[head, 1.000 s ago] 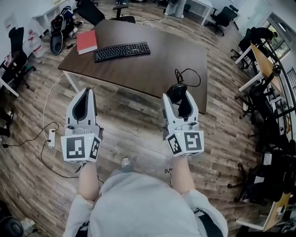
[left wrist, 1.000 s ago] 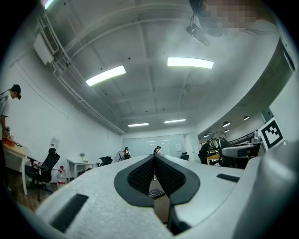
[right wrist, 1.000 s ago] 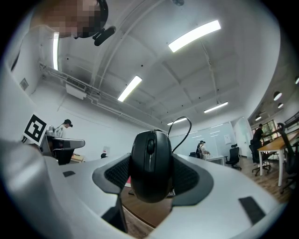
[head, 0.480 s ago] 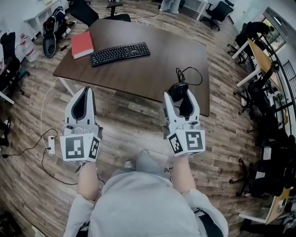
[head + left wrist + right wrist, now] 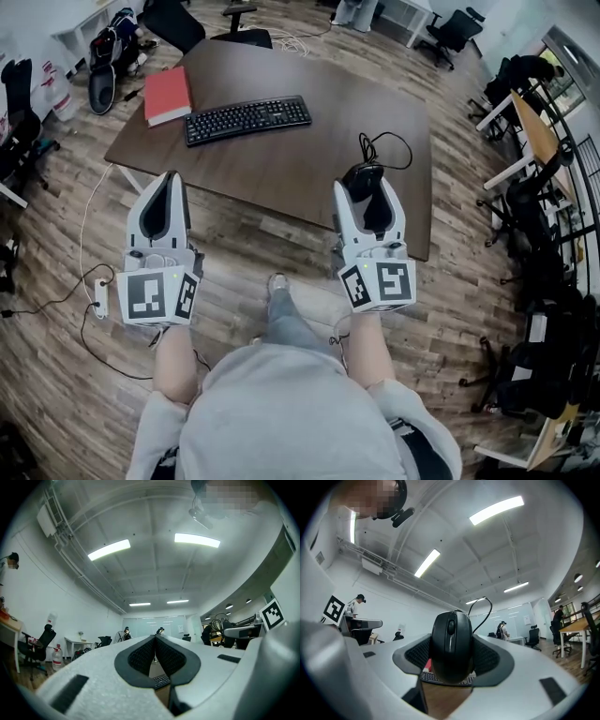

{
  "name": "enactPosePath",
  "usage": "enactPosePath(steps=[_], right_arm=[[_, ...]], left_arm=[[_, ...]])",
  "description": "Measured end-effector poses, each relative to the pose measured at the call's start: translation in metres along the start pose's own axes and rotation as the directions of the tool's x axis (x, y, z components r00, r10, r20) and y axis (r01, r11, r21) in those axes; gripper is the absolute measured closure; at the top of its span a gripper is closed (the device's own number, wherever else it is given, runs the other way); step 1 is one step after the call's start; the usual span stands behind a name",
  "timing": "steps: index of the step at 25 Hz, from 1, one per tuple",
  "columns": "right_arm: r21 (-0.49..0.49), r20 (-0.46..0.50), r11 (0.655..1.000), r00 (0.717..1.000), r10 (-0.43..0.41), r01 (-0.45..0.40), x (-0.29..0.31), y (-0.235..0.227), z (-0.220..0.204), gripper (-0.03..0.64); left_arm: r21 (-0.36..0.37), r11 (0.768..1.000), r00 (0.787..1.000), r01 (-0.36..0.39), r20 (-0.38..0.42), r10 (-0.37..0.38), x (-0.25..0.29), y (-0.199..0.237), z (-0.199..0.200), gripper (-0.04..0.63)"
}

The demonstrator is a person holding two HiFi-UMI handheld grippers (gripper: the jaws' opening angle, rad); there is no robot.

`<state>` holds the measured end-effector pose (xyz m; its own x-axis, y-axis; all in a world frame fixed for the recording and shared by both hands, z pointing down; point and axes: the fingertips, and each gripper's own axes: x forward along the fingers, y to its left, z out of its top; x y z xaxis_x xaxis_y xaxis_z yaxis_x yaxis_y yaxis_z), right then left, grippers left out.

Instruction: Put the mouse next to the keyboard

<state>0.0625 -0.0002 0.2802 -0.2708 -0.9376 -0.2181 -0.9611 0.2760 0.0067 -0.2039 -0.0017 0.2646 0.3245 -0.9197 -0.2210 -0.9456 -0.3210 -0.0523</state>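
The black wired mouse (image 5: 361, 175) is clamped between the jaws of my right gripper (image 5: 364, 185), over the near edge of the dark wooden table (image 5: 309, 150). In the right gripper view the mouse (image 5: 451, 646) fills the gap of the right gripper (image 5: 451, 626), and its cable (image 5: 485, 605) loops up behind. The black keyboard (image 5: 248, 119) lies at the table's far left; a strip of the keyboard (image 5: 440, 679) shows below the mouse. My left gripper (image 5: 172, 180) is shut and empty, short of the table. In its own view the left gripper (image 5: 155, 639) has its pads together, with the keyboard (image 5: 161, 681) beneath.
A red book (image 5: 167, 95) lies left of the keyboard. The mouse cable (image 5: 386, 150) coils on the table's right side. Office chairs (image 5: 457, 33) and other desks (image 5: 530, 122) ring the table. A power strip (image 5: 100, 295) and cords lie on the wood floor at left.
The table has come a little closer in the head view and a leg has stepped forward between the grippers. Both grippers keep their pose, the right one still holding the mouse.
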Motion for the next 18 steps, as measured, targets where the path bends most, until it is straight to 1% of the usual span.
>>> enactPosePath(steps=[5, 9, 18], right_arm=[[0.007, -0.002, 1.000, 1.000, 0.021, -0.021, 0.047, -0.019, -0.010, 0.362], [0.012, -0.010, 0.999, 0.999, 0.032, -0.032, 0.084, -0.044, -0.017, 0.362], [0.013, -0.012, 0.998, 0.998, 0.057, -0.057, 0.157, -0.097, -0.027, 0.362]], left_arm=[[0.017, 1.000, 1.000, -0.015, 0.007, 0.015, 0.046, 0.007, -0.005, 0.586], [0.021, 0.999, 1.000, -0.031, -0.002, 0.031, 0.085, 0.007, -0.012, 0.587], [0.053, 0.996, 0.998, -0.070, 0.001, 0.070, 0.165, 0.007, -0.022, 0.587]])
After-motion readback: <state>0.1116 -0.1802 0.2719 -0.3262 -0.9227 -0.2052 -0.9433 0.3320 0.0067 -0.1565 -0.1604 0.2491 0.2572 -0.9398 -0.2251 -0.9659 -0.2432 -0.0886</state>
